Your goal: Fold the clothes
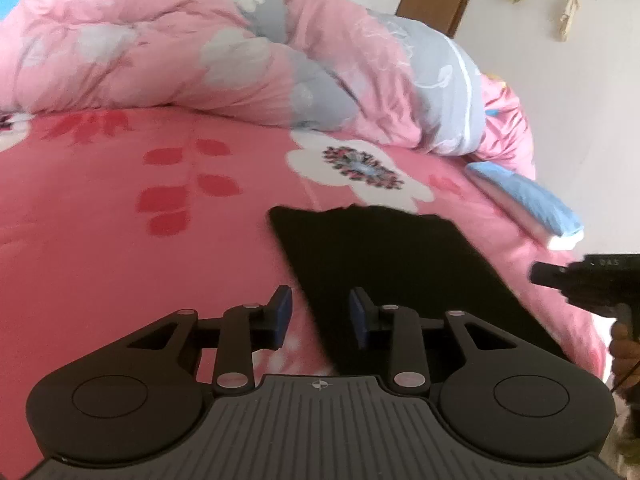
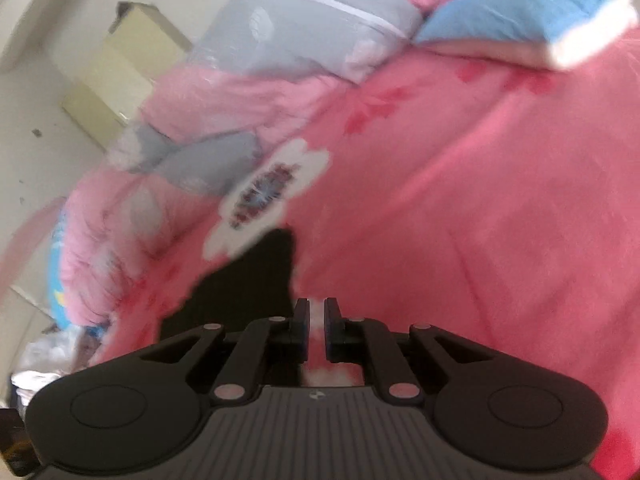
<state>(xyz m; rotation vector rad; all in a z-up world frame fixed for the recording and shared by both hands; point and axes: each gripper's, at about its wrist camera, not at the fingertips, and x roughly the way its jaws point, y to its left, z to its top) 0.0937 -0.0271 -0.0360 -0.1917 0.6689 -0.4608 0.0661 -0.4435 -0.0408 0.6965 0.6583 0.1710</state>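
I find the black garment (image 1: 384,276) lying flat on the bed (image 1: 120,216), a narrow, straight-edged strip that I judge to be already folded at least once. My left gripper (image 1: 320,316) hangs over its near left edge, jaws partly apart with no cloth between them. My right gripper (image 2: 316,328) is all but closed on nothing, beside the garment's right edge. A crumpled quilt (image 1: 200,48) lies behind. Remaining, in my judgement: a crosswise fold into a compact bundle.
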